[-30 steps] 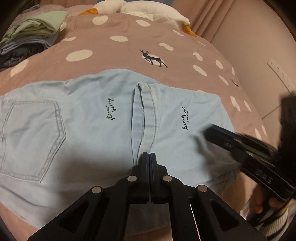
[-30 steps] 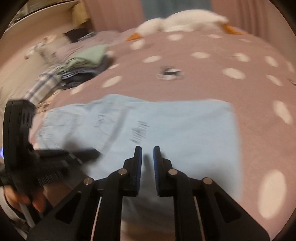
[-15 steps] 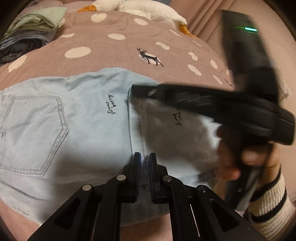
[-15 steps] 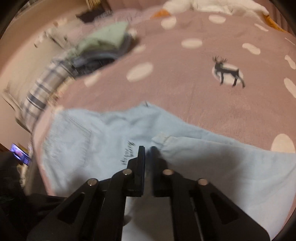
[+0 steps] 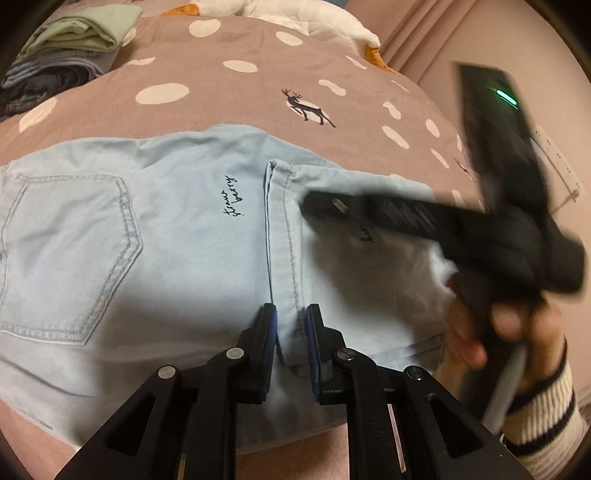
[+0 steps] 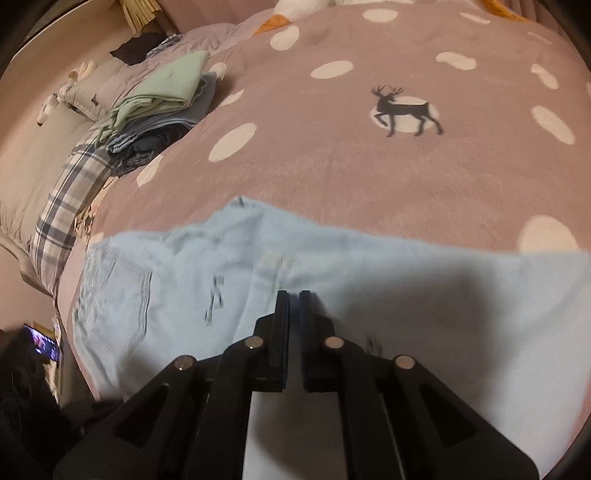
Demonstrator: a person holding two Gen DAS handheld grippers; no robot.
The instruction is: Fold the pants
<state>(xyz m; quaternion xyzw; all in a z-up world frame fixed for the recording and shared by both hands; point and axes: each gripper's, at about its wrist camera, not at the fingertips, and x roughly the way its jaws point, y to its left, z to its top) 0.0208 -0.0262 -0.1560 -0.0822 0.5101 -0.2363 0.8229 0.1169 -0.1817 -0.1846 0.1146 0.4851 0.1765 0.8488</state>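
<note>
Light blue jeans [image 5: 177,236] lie folded on the bed, back pocket at the left, leg hems folded over at the middle. My left gripper [image 5: 290,314] is open, its fingers straddling the near end of the hem strip [image 5: 284,229]. My right gripper [image 5: 314,203] shows blurred in the left wrist view, reaching in from the right over the far part of the folded leg. In its own view the right gripper [image 6: 293,299] is nearly closed with a thin gap, empty, just above the jeans [image 6: 406,295] near the hem corner.
A stack of folded clothes [image 5: 70,48] with a green item on top lies at the far left of the bed, also in the right wrist view [image 6: 162,99]. The pink dotted blanket [image 5: 240,96] covers the bed. A white plush toy [image 5: 314,18] lies at the far edge. A wall stands at the right.
My left gripper has opened from shut and now straddles the hem. My right gripper swung in from the right over the jeans and narrowed its gap.
</note>
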